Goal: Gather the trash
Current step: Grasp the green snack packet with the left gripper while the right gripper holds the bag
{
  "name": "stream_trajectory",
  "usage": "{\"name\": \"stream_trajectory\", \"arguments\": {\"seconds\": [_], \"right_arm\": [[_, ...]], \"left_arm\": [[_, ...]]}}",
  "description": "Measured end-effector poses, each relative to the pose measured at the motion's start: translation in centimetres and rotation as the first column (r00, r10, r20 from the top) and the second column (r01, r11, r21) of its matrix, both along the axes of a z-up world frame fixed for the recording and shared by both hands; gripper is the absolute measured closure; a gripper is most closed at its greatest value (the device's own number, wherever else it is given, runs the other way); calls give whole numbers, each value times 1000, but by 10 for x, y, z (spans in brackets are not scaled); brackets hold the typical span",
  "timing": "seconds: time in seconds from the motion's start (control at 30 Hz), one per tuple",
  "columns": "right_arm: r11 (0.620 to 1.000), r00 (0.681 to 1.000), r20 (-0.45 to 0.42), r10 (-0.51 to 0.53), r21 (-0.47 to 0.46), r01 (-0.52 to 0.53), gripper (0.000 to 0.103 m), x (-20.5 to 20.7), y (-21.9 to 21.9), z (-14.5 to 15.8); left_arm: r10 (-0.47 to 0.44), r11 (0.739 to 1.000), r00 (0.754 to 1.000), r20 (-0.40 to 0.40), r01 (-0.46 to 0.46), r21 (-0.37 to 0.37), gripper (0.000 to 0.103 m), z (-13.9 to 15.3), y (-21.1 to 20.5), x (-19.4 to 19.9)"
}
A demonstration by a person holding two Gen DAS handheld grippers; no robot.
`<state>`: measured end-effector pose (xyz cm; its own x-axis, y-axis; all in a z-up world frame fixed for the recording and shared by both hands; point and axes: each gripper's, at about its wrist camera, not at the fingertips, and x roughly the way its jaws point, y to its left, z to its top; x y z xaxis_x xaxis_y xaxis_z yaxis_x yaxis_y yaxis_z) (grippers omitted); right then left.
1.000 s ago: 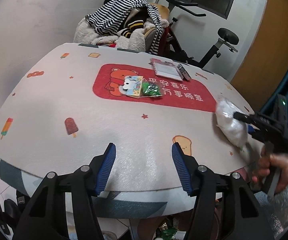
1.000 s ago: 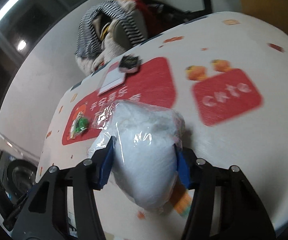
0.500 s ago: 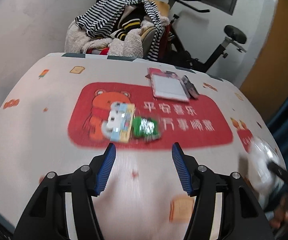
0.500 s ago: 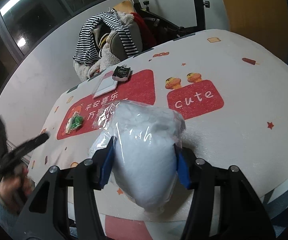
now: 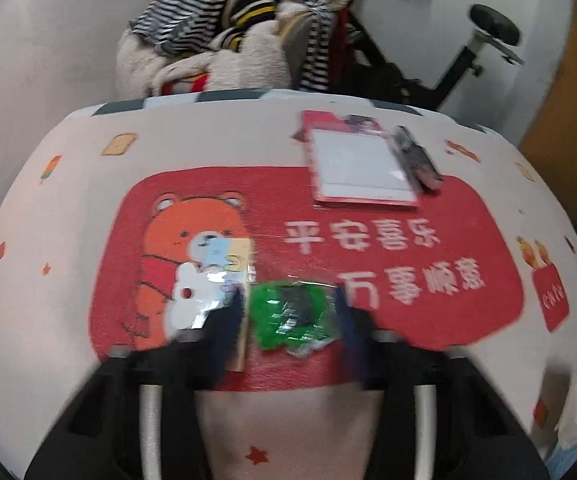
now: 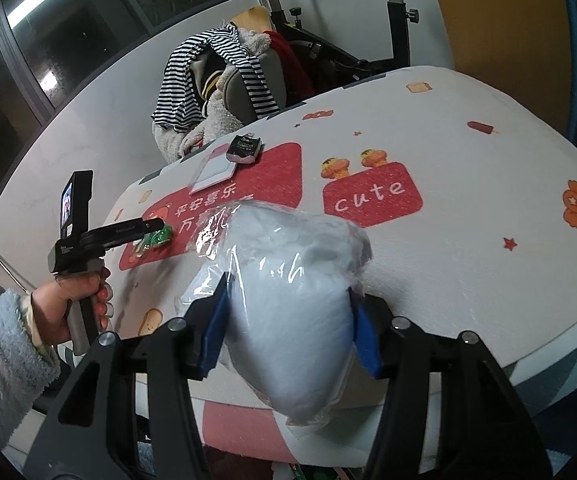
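A crumpled green wrapper (image 5: 288,314) lies on the red bear print of the tablecloth (image 5: 68,200). My left gripper (image 5: 288,300) is low over it, jaws closing, one blurred finger on each side of the wrapper; I see no pad pressing it. The right wrist view shows this gripper (image 6: 158,225) tipped down at the green wrapper (image 6: 156,237), held by a hand (image 6: 76,300) in a fleece sleeve. My right gripper (image 6: 286,286) is shut on a clear plastic bag (image 6: 296,248) full of white stuff, near the table's front edge.
A flat cartoon snack packet (image 5: 212,280) lies against the wrapper's left side, partly under my left finger. Further back are a white pad (image 5: 358,168) and a small dark packet (image 5: 416,156). Behind the table stand a chair heaped with clothes (image 5: 228,32) and an exercise bike (image 5: 468,40).
My left gripper moved forward across the table from its near edge to the green wrapper and its jaws narrowed around it. The right gripper shifted slightly, still holding the bag.
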<state>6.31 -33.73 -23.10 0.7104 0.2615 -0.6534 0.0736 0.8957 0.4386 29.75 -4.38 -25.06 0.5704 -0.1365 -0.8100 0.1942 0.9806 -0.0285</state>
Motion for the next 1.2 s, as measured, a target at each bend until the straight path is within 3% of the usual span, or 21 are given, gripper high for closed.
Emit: {"name": "stream_trajectory", "arguments": {"seconds": [0.03,0.07,0.1,0.23,0.47,0.53,0.57,0.6,0.7,0.93,0.97,1.0,1.1,1.2], "right_arm": [[1000,1000,-2,-1,1,1,48,-1,-1,0],[1000,1000,-3,-2,2,2,48,-2,-1,0],[1000,1000,-3,-1,3,1,48,-4,-2,0],[1000,1000,-1,8,6,-8,48,-5,-1,0],[999,999,22,48,-1,-48,48,-10,13,7],[998,998,26,55,-4,-55,48,-12,16,8],[998,998,28,62,-5,-61,48,-13,17,8],[998,998,28,63,-7,-63,48,-13,18,9],[998,998,20,64,-8,-63,48,-13,21,10],[999,999,4,48,-6,-48,48,-11,17,9],[999,999,4,47,-9,-47,48,-11,17,9],[999,999,3,46,-13,-46,48,-10,16,9],[999,999,0,40,-12,-40,48,-11,14,8],[999,999,2,40,-9,-40,48,-12,12,8]], "left_arm": [[-9,1000,1000,9,9,29,80,0,-3,-4],[-31,999,999,9,31,29,92,0,-4,-9],[-44,999,999,-2,44,19,98,-2,-4,-11],[-56,998,996,-74,53,-37,101,-16,7,-27],[-53,994,998,-46,48,-97,101,-12,22,-47],[-57,993,998,-17,55,-107,81,-6,22,-47],[-59,992,998,-4,58,-115,47,-3,22,-46],[-58,991,998,5,58,-120,31,-1,21,-45],[-55,992,998,24,57,-108,31,4,15,-35],[-49,998,999,-23,48,-46,31,-3,-5,1],[-47,998,998,-34,46,-35,35,-5,-8,5],[-49,998,998,-50,48,-28,50,-8,-10,8],[-56,998,998,-34,54,-38,60,-8,-10,4],[-91,994,996,-26,89,-67,62,-9,-9,-12]]}}
